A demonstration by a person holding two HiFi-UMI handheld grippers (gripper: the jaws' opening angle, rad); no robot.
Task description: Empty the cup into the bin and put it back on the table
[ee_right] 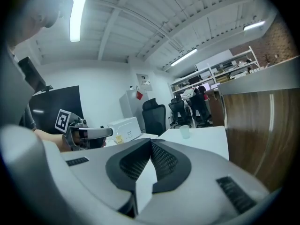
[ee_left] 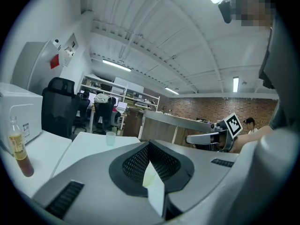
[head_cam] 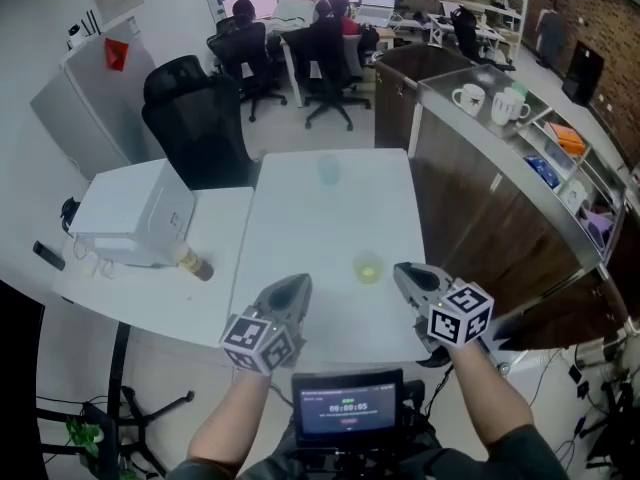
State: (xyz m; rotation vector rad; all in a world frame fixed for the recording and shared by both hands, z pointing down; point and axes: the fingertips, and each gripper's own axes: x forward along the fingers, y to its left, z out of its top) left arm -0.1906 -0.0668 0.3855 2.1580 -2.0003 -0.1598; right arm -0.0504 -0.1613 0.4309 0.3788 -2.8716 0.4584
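A small yellow-green cup [head_cam: 367, 267] stands near the front edge of the white table [head_cam: 300, 228]. A second, pale clear cup [head_cam: 329, 170] stands at the table's far end; it also shows as a pale cup [ee_left: 110, 138] in the left gripper view and a pale cup [ee_right: 185, 131] in the right gripper view. My left gripper [head_cam: 299, 282] hovers over the front edge, left of the yellow-green cup, shut and empty. My right gripper [head_cam: 401, 269] is just right of that cup, shut and empty. Each gripper's own view shows its jaws together, the left gripper [ee_left: 150, 145] and the right gripper [ee_right: 151, 142].
A white box-shaped appliance [head_cam: 135, 213] and a lying bottle [head_cam: 195, 265] sit on the adjoining table at the left. A wooden counter [head_cam: 470, 168] with mugs [head_cam: 468, 98] runs along the right. Black office chairs [head_cam: 195, 118] stand behind. A small screen [head_cam: 347, 405] sits below my hands.
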